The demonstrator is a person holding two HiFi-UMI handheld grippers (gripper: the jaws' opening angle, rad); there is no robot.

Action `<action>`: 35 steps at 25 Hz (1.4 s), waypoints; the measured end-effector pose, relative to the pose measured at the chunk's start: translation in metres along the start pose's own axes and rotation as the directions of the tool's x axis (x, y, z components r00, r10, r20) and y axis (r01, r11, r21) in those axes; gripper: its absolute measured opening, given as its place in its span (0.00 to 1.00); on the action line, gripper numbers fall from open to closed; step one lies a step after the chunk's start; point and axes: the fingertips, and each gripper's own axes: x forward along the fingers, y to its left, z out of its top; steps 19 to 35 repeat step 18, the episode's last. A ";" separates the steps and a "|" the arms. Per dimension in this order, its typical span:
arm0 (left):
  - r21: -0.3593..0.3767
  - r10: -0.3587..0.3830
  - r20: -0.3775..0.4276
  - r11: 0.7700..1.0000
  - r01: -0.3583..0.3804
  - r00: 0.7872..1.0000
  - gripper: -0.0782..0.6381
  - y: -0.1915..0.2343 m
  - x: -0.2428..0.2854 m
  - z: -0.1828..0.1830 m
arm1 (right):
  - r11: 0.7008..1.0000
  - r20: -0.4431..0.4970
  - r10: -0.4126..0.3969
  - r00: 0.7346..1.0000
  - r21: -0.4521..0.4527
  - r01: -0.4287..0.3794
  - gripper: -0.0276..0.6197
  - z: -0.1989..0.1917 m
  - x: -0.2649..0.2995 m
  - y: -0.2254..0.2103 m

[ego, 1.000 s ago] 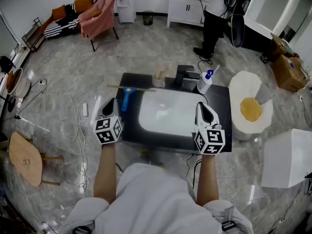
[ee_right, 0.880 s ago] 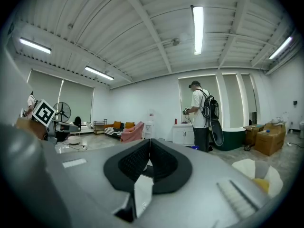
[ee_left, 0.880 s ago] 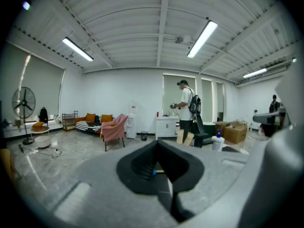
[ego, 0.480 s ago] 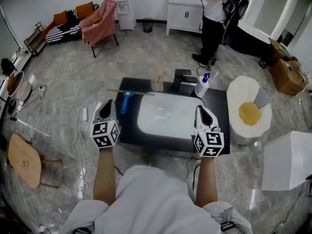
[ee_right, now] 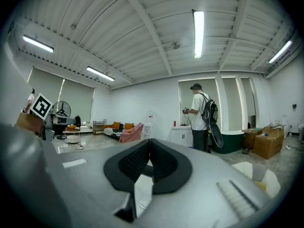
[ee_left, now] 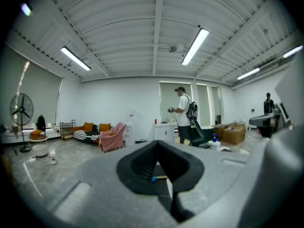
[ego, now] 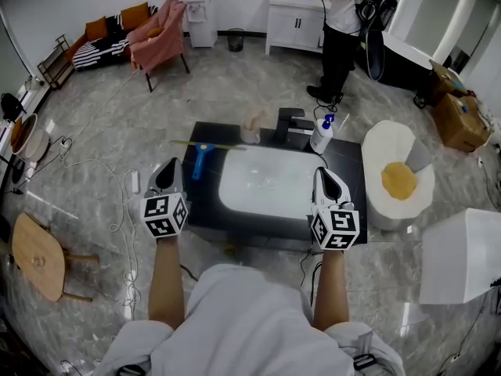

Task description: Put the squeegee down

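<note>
The squeegee, with a blue handle and a long thin blade, lies flat on the black counter left of the white basin. My left gripper hangs just off the counter's left edge, near the handle's end, shut and empty. In the left gripper view a bit of the squeegee's blue handle shows through the gap below the closed tips. Over the basin's right front corner my right gripper is shut with nothing in it; its jaws meet at the tip in the right gripper view.
A black faucet, a spray bottle and a beige cloth stand at the counter's back. A round white stand with a yellow pad is at the right. A person stands beyond. Cables lie on the floor at the left.
Both grippers have drawn back a little toward me, the left one rising away from the squeegee. The squeegee stays where it lies.
</note>
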 end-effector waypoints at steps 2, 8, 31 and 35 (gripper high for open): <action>0.002 0.004 0.000 1.000 -0.004 1.000 0.11 0.000 -0.003 0.000 | 1.000 -0.003 -0.001 1.000 -0.004 0.001 0.05 -0.001 -0.002 0.000; 0.022 -0.021 0.011 1.000 0.021 1.000 0.11 -0.003 -0.006 0.007 | 1.000 0.002 -0.007 1.000 -0.014 0.007 0.05 0.002 -0.004 0.000; 0.033 -0.048 0.015 0.998 0.047 0.999 0.11 -0.001 -0.010 0.008 | 1.000 0.008 -0.011 1.000 -0.018 0.011 0.05 0.002 -0.006 0.005; 0.033 -0.048 0.015 0.998 0.047 0.999 0.11 -0.001 -0.010 0.008 | 1.000 0.008 -0.011 1.000 -0.018 0.011 0.05 0.002 -0.006 0.005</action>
